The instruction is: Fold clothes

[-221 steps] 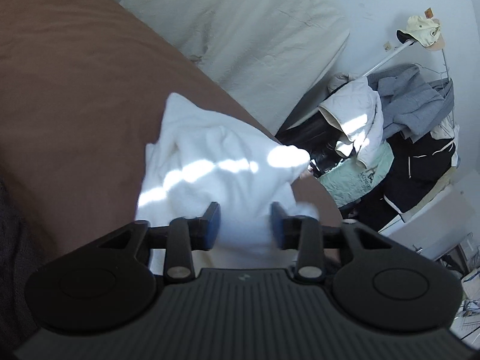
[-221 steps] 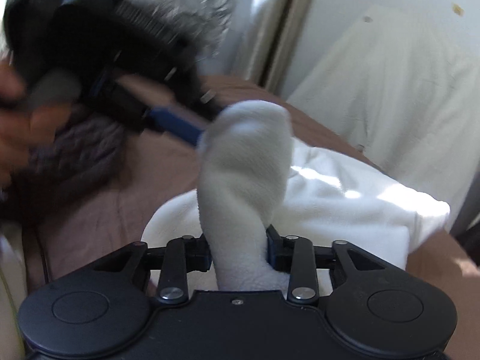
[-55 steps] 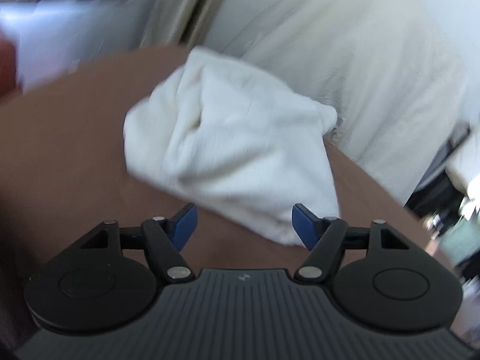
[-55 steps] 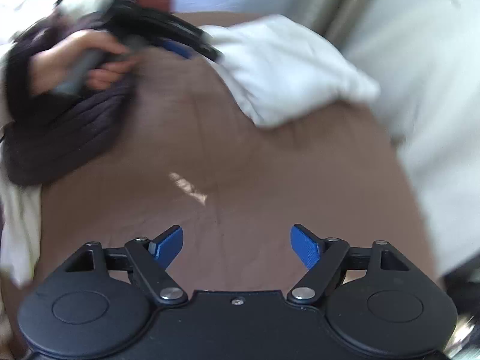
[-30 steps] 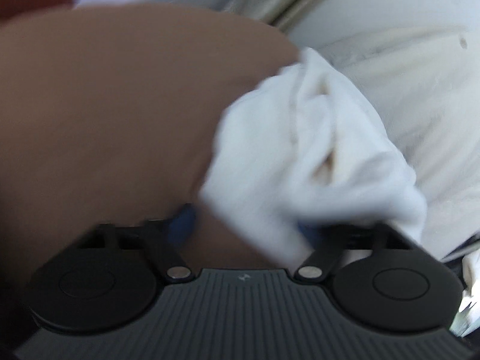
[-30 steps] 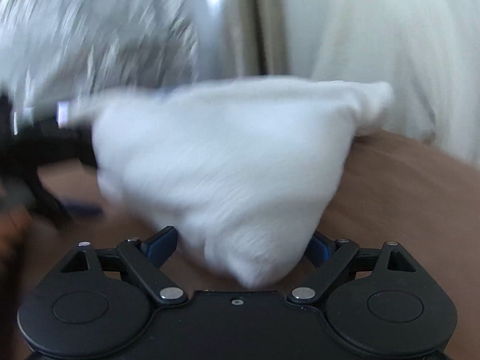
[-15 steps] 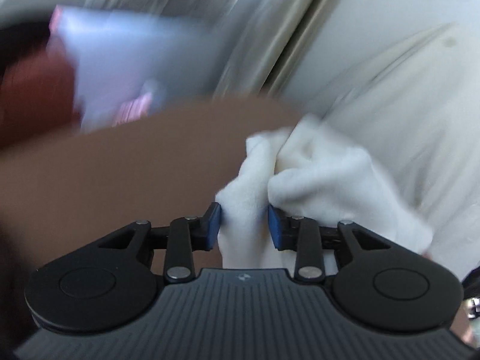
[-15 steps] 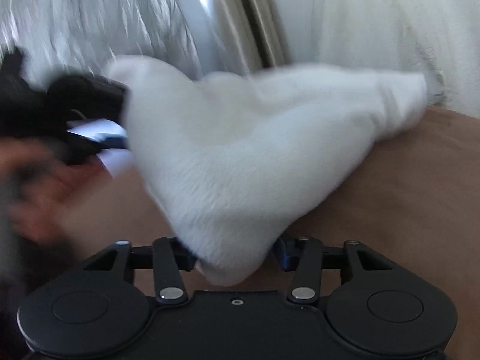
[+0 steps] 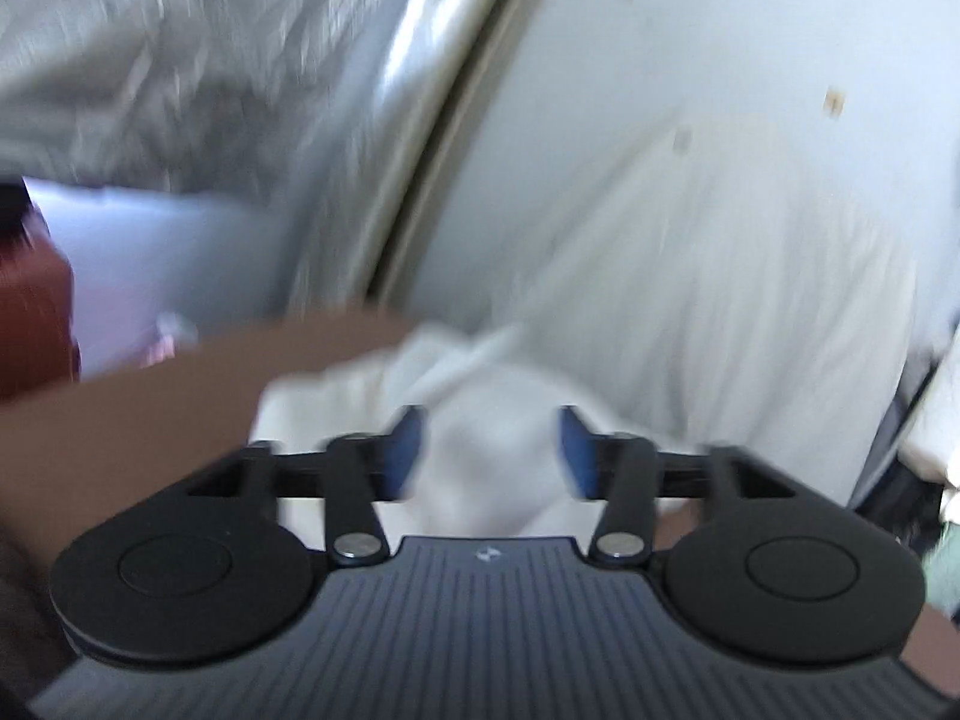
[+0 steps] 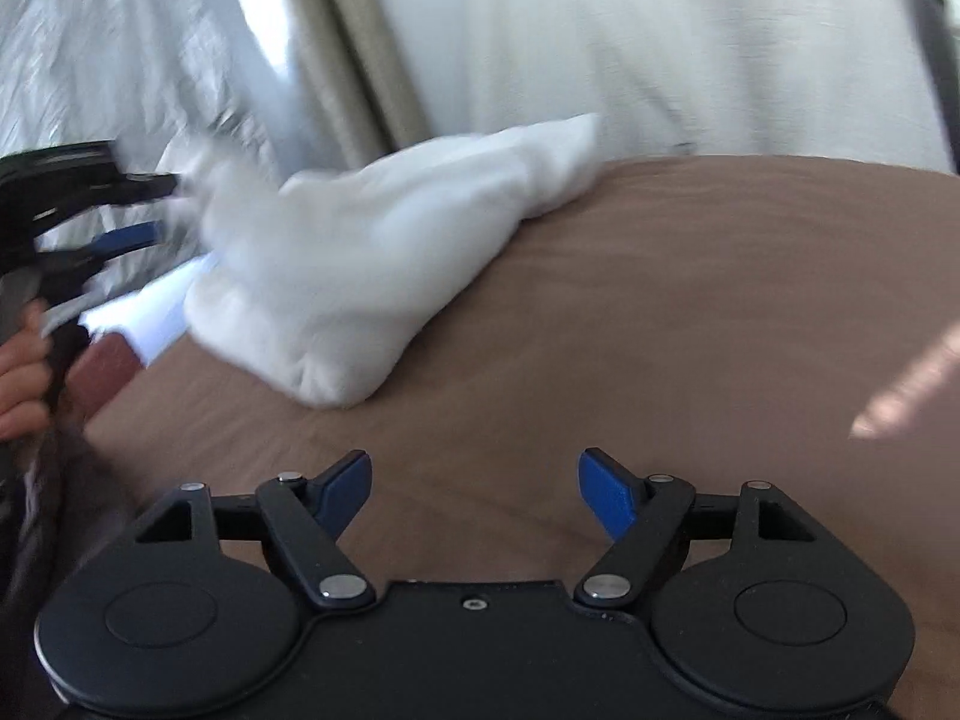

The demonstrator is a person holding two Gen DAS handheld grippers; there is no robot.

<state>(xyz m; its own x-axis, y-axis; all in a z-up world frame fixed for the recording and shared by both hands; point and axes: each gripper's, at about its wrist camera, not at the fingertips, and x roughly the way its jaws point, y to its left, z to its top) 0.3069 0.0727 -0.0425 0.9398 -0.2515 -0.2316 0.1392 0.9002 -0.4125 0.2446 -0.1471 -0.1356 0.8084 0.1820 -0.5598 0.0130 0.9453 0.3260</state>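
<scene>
White garment [image 10: 354,264], bundled, on brown bed [image 10: 690,312] at its far left edge; right hand-held gripper [image 10: 474,495] released, jaws just widened, empty, near side; left hand-held gripper [image 9: 489,450] jaws just widened, cloth between, pads seemingly clear, blurred.

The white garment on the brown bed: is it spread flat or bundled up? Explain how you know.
Bundled. The white garment sits as a thick, rounded lump of overlapping folds on the brown bed, not spread flat.
</scene>
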